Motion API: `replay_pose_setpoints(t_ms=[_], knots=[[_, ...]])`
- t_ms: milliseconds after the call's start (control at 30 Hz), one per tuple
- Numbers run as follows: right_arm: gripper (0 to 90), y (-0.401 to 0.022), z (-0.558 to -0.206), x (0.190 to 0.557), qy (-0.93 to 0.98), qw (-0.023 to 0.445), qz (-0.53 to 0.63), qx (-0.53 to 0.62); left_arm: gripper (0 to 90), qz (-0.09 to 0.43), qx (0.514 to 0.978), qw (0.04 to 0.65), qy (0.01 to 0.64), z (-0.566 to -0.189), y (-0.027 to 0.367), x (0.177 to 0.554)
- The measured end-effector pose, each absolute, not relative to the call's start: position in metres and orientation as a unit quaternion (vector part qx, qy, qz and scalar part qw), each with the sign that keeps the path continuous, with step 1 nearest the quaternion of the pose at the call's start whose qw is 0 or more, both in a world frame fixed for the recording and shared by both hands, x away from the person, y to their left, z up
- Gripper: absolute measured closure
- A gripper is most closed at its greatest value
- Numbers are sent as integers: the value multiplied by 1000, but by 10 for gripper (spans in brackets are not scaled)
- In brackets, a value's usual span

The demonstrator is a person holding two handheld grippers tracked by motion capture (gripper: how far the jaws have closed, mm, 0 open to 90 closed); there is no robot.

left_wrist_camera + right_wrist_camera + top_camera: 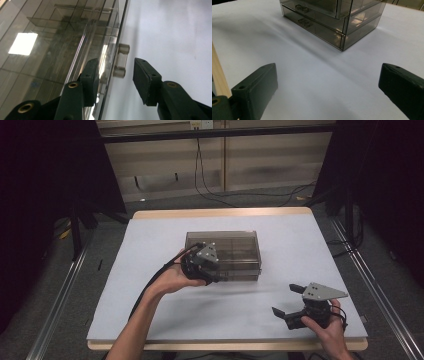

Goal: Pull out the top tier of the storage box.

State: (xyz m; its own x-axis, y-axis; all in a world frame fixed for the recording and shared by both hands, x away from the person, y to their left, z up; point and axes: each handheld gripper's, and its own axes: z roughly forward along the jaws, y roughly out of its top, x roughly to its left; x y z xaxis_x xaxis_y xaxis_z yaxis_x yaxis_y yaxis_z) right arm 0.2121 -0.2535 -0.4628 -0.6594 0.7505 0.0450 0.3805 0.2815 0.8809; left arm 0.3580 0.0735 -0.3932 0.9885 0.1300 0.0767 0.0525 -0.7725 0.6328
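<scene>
From the high view, the smoky see-through plastic drawer box sits around the middle of the white table mat, front face toward the person. The left gripper is right up at that front face near its left end, and I'd guess it's going for a drawer pull. The right gripper is parked well apart near the front right corner of the mat, probably just staying out of the way.

In the left gripper view, the small clear drawer handle sticks out from the box front, just ahead of the gap between the two black jaws. They're partly spread. One pad lies up against the box front; whether it actually touches, I can't tell. The other pad stands clear of the handle, so nothing's pinched yet.

In the right gripper view, the jaws are spread wide with only bare mat between them, holding nothing. The box sits farther off, with two drawer handles showing on its front.
</scene>
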Motion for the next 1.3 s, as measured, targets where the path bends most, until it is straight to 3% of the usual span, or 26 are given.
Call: replay_pose_setpoints(t_ms=[133,600,667,833,1300], knots=[[23,-254,-463,212,777,195,476,363,639,69,946,314,41,-396,69,358],[23,-254,-463,212,777,194,475,364,634,90,948,302,34,-399,66,357],[23,-253,-463,212,777,194,476,364,686,95,948,301,30,-399,66,356],[23,-254,-463,212,778,195,474,364,693,106,947,302,24,-400,65,355],[23,-254,-463,212,778,194,477,361,709,87,949,303,14,-398,67,350]])
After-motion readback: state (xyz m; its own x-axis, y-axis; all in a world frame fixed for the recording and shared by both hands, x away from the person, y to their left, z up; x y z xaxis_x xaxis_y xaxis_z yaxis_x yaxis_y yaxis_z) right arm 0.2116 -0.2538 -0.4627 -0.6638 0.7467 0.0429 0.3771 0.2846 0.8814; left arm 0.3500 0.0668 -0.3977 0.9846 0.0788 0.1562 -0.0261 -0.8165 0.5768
